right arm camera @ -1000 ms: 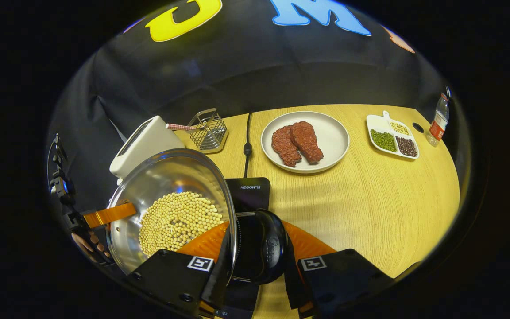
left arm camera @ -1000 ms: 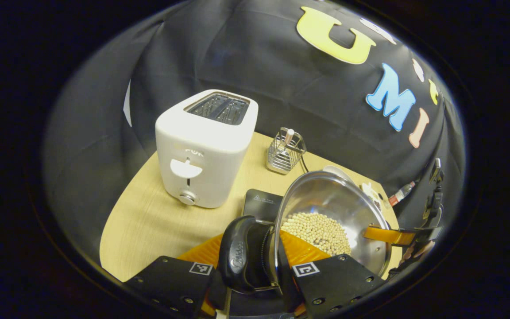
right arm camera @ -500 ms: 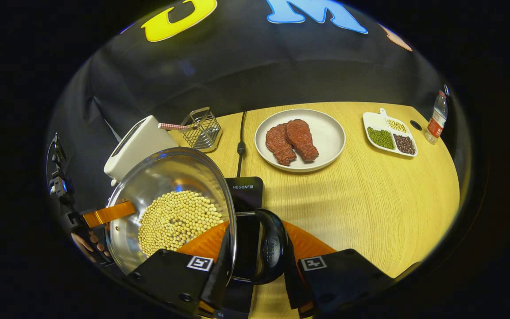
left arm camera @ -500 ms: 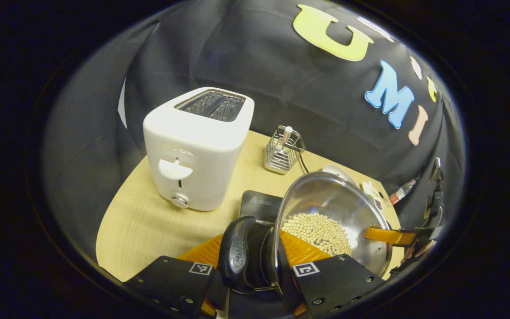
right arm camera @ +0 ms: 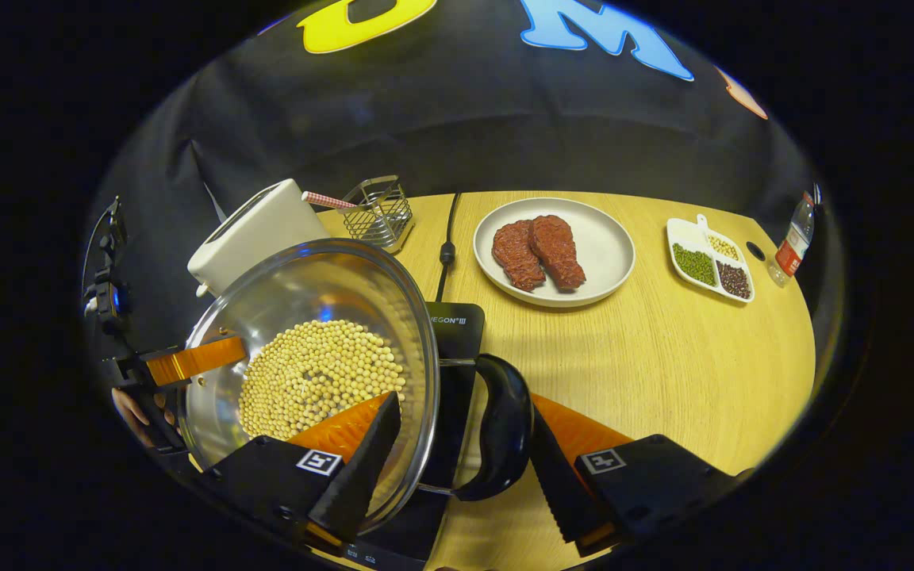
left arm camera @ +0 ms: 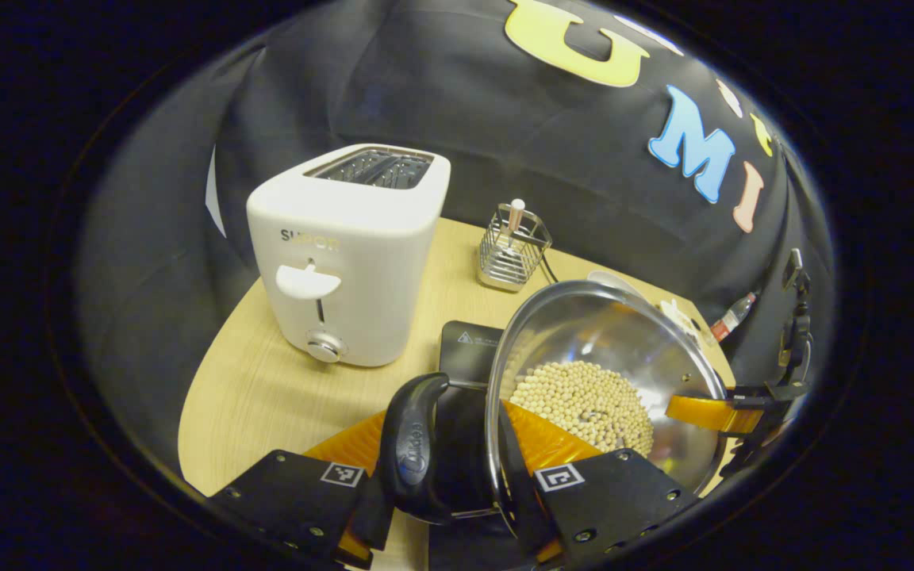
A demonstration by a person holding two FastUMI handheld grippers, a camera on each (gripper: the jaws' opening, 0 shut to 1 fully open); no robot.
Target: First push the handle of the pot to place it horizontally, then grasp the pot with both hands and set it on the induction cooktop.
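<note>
A steel pot (left arm camera: 584,333) holding pale beans (left arm camera: 584,396) sits over the black induction cooktop (left arm camera: 469,353); its underside is hidden. My left gripper (left arm camera: 449,507) straddles the pot's black side handle (left arm camera: 409,444) and the rim, its fingers parted a little and lying close beside them. In the right gripper view, the pot (right arm camera: 306,293) covers most of the cooktop (right arm camera: 457,329). My right gripper (right arm camera: 457,492) stands open around the opposite handle (right arm camera: 505,420), one finger inside the rim, the other clear of the handle. The left gripper's finger (right arm camera: 195,361) reaches over the far rim.
A white toaster (left arm camera: 346,254) stands left of the cooktop, with a wire basket (left arm camera: 508,250) behind it. A plate of meat (right arm camera: 556,250), a divided dish of beans (right arm camera: 711,262), a bottle (right arm camera: 790,238) and the cooktop's cable (right arm camera: 447,254) lie on the wooden table.
The pot has come down over the cooktop. My right gripper's fingers have spread well apart from the handle. My left gripper's fingers have widened slightly.
</note>
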